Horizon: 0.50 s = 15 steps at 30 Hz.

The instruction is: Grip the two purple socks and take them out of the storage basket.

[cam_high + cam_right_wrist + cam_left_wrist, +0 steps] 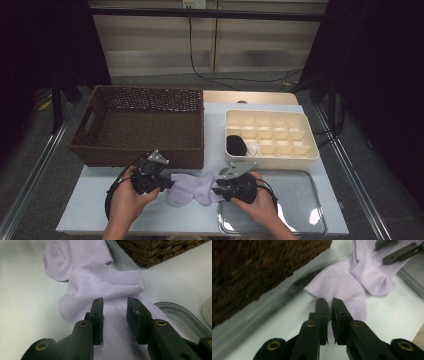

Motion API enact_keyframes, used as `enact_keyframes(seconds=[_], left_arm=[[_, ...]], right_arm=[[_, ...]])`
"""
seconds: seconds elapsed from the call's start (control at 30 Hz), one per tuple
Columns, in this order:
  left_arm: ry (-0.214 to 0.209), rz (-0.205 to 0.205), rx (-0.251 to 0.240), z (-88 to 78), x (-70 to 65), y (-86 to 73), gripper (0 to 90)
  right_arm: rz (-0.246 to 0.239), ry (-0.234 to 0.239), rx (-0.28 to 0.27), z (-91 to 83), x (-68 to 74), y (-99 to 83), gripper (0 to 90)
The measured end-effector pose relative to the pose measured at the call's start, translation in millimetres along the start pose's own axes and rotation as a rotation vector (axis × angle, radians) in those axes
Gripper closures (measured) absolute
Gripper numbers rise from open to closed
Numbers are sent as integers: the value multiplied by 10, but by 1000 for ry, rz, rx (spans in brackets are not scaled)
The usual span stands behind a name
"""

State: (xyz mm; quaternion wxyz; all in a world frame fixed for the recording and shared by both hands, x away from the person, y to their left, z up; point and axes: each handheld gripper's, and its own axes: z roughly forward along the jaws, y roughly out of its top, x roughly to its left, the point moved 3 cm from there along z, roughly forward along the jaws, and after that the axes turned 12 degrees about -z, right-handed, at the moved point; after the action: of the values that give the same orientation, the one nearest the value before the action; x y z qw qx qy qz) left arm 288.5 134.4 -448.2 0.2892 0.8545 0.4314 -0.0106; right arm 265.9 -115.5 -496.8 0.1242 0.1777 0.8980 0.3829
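Start at the left: your left hand-held gripper (pixel 329 305) has its jaws nearly pressed together on a thin fold at the left end of the lavender sock (pixel 192 188), which lies on the tabletop (pixel 90 205) just in front of the wicker basket (pixel 140 125) and between your two hands. That bite looks shallow; if you lift or pull from there, I'd expect the knit to slide out of the pads, or only one layer to come up while the rest stays flat. The basket's near wall is close on that side, so a hurried swing could catch the weave and drag the cloth. Moving right, the sock appears doubled over itself in the middle, and an uneven pull from either end could twist it rather than open or fold it cleanly. Your right hand-held gripper (pixel 115 315) stands with its jaws partly spread astride the sock's right end; whether the pads actually press the fabric I cannot tell. If they don't, that end will trail towards the metal tray (pixel 300 220) and snag on its rim. Farther right, the divided organizer box (pixel 272 132) sits near enough to knock.
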Motion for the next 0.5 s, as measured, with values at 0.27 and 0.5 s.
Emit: enact_keyframes(seconds=[0.27, 0.5], left_arm=[[3, 0, 0, -61, -41, 82, 841], [21, -14, 4, -96, 54, -22, 841]], right_arm=[[-3, -4, 4, 5, 4, 5, 664], [-3, -12, 0, 7, -1, 31, 702]])
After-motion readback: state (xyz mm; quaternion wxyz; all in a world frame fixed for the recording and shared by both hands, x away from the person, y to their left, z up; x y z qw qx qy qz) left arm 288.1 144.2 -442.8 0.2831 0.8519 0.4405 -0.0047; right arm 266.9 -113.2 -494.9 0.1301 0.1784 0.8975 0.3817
